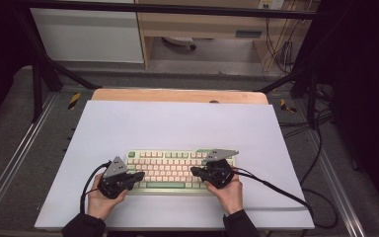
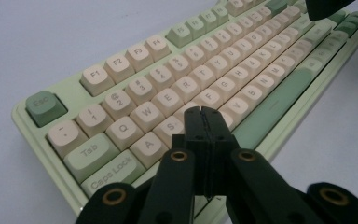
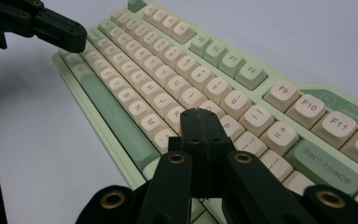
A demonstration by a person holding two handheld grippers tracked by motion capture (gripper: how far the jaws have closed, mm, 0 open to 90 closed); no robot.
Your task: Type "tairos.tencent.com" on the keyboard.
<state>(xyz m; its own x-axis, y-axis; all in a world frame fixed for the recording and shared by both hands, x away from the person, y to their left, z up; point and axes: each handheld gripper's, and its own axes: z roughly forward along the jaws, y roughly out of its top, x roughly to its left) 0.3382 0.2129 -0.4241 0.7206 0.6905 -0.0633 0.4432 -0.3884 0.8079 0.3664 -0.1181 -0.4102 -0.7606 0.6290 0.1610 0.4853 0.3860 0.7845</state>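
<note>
I see a big white table (image 1: 177, 123) with a green keyboard (image 1: 177, 170) lying flat on it, near my side. The keyboard has cream keys and a long green space bar (image 2: 270, 105). This is the thing I am working on.

My left gripper (image 1: 137, 177) sits over the left end of the keyboard. Its jaws are clenched tight together with nothing between them. In the left gripper view the closed tip (image 2: 204, 114) is low over the letter keys, close to the S key (image 2: 171, 125). I cannot tell if it is touching a key or just above one.

My right gripper (image 1: 196, 171) sits over the right end. Its jaws are squeezed together too, and they hold nothing. In the right gripper view its tip (image 3: 198, 114) is over the keys near the P key (image 3: 229, 125), with the Backspace key (image 3: 328, 167) off to the side.

I think the job is pressing keys with the closed tips, like two poking fingers. Both tips are in place over the keys. No key looks pushed down as far as I can see, so I think the pressing is yet to be done.
</note>
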